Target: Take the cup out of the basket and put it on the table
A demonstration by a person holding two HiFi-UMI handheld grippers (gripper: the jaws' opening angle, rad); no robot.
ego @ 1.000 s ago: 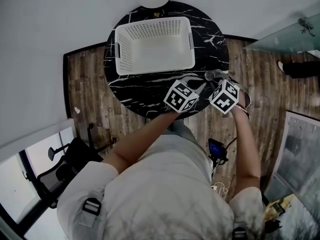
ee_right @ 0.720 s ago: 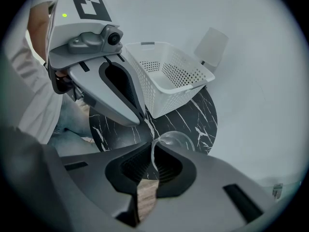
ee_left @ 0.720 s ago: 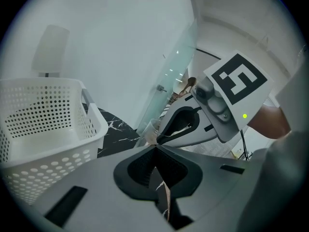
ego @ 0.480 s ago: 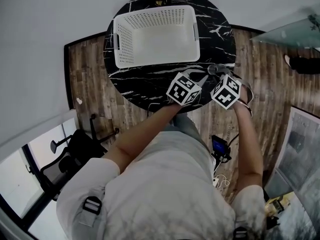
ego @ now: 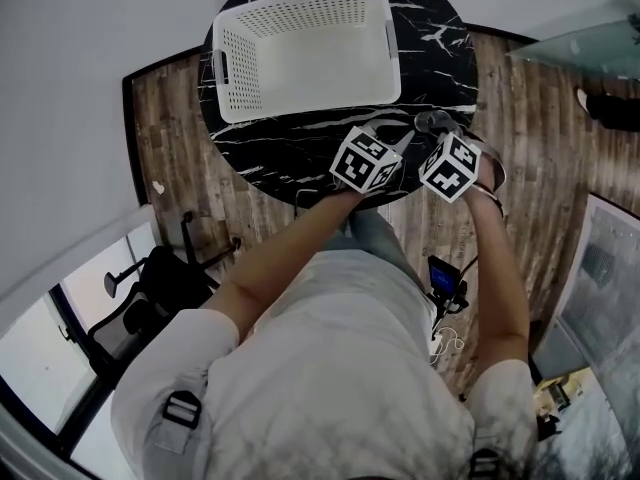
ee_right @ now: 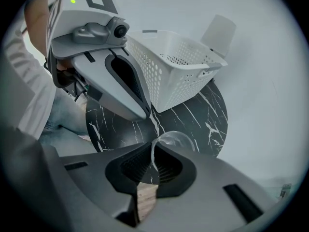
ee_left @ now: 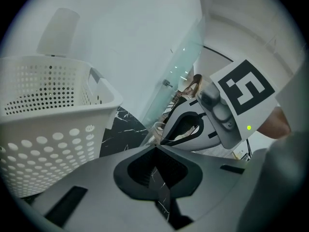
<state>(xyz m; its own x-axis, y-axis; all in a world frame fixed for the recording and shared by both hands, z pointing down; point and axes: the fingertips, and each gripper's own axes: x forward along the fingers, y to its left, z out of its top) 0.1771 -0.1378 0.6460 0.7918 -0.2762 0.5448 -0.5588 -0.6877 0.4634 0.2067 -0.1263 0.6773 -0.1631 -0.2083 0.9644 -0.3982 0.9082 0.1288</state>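
Cup [ee_right: 177, 138], clear and thin-walled, was pinched by its rim between the narrowed jaws of the right gripper [ee_right: 153, 151], at the near right edge of the round black marble table [ego: 270, 158]. Whether its base touched the tabletop could not be told. The left gripper [ee_left: 155, 148], jaws pressed together and empty, hung just beside the right one over the table's near edge. The white perforated basket [ego: 300, 8] stood toward the far edge, well apart from the cup.

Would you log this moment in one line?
right gripper: shut on cup, over table | left gripper: shut, empty | basket: empty
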